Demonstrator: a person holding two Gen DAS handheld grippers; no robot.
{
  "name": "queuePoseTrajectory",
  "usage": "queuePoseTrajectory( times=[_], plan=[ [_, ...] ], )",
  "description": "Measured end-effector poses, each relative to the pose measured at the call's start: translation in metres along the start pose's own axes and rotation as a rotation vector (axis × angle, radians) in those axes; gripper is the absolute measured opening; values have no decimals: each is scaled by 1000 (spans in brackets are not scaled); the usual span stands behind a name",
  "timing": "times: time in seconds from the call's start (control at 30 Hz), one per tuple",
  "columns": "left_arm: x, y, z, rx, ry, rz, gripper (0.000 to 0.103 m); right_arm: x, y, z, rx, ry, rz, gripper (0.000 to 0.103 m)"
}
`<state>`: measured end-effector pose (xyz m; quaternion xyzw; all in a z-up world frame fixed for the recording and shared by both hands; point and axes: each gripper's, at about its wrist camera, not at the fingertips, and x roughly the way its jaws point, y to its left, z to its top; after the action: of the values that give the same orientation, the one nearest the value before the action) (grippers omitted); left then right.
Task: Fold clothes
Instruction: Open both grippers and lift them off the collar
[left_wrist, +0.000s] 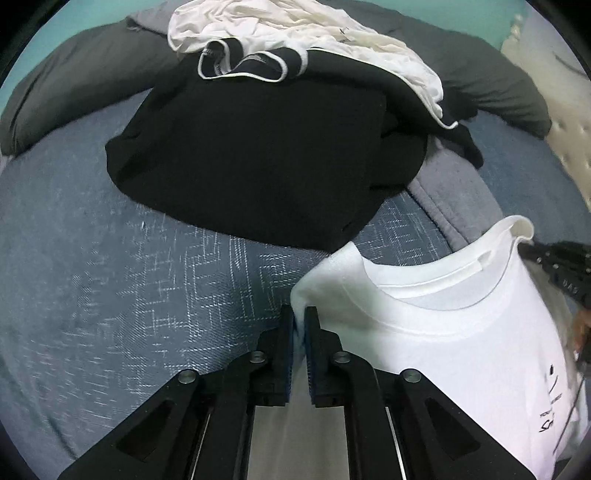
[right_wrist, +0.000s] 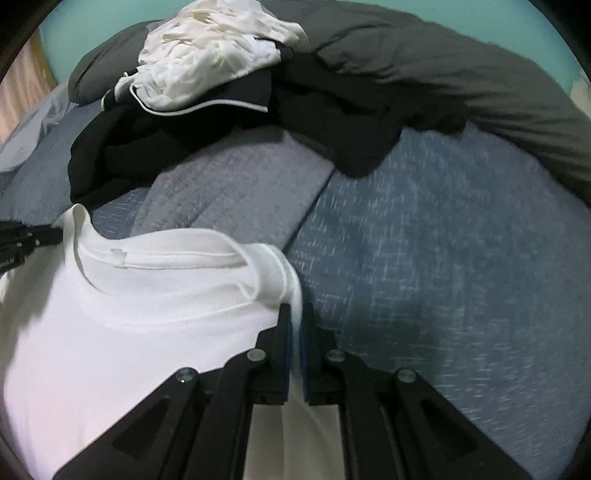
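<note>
A white T-shirt (left_wrist: 443, 332) with a small black print hangs stretched between both grippers above the bed, neckline up. My left gripper (left_wrist: 300, 314) is shut on its left shoulder, and white cloth shows in the narrow slit between the blue pads. The right gripper (right_wrist: 296, 310) is shut on the other shoulder of the T-shirt (right_wrist: 129, 314). Each view catches the opposite gripper at the shirt's far edge: the right gripper (left_wrist: 554, 258) and the left gripper (right_wrist: 22, 240).
A black garment with white piping (left_wrist: 258, 166) lies spread on the blue patterned bedspread (left_wrist: 110, 295) behind the shirt. Crumpled white clothes (left_wrist: 295, 29) sit on top of it. A dark grey duvet (right_wrist: 443, 74) runs along the back, and a pale grey blanket (right_wrist: 236, 184) lies beside the black garment.
</note>
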<state>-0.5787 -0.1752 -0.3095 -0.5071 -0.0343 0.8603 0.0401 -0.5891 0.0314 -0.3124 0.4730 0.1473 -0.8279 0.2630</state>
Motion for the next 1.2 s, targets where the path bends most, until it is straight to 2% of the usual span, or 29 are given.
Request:
queuePoseTrajectory(
  times=[0.03, 0.07, 0.1, 0.13, 0.17, 0.2, 0.33, 0.47, 0.6, 0.63, 0.7, 0.8, 0.9, 1.03, 1.07, 1.2],
  plan=[
    [-3, 4, -1, -21, -6, -17, 14, 0, -1, -1, 3, -5, 7, 5],
    [-7, 8, -1, -41, -14, -28, 24, -1, -3, -2, 7, -13, 11, 6],
    [-14, 12, -1, -56, -28, -30, 31, -4, -6, -3, 16, -23, 12, 13],
    [-22, 16, -2, -69, -42, -36, 32, -7, -10, -4, 28, -31, 9, 19],
    [-29, 20, -3, -82, -53, -48, 34, -12, -14, -5, 47, -39, -1, 35],
    [-39, 23, -5, -95, -63, -59, 35, -19, -19, -7, 71, -53, -9, 42],
    [-80, 33, -28, -116, -96, -80, 40, -54, -36, -24, 130, -93, -31, 43],
    [-111, 33, -57, -132, -92, -97, 53, -90, -35, -58, 149, -105, 28, 43],
    [-141, 28, -100, -122, -62, -108, 54, -128, -28, -93, 191, -124, 63, 45],
    [-148, 26, -111, -117, -54, -108, 55, -139, -27, -105, 197, -125, 90, 45],
    [-159, 24, -130, -107, -44, -105, 62, -157, -26, -124, 199, -115, 109, 52],
    [-177, 22, -162, -101, -34, -101, 64, -184, -31, -157, 208, -93, 131, 53],
    [-191, 20, -191, -126, -23, -118, 74, -210, -44, -187, 255, -83, 123, 53],
    [-209, 8, -227, -131, -14, -131, 76, -233, -55, -222, 349, -97, 127, 56],
    [-215, 5, -235, -130, -13, -132, 79, -238, -57, -232, 365, -102, 121, 59],
    [-241, -11, -268, -131, -40, -121, 92, -259, -66, -275, 437, -97, 110, 59]
  ],
)
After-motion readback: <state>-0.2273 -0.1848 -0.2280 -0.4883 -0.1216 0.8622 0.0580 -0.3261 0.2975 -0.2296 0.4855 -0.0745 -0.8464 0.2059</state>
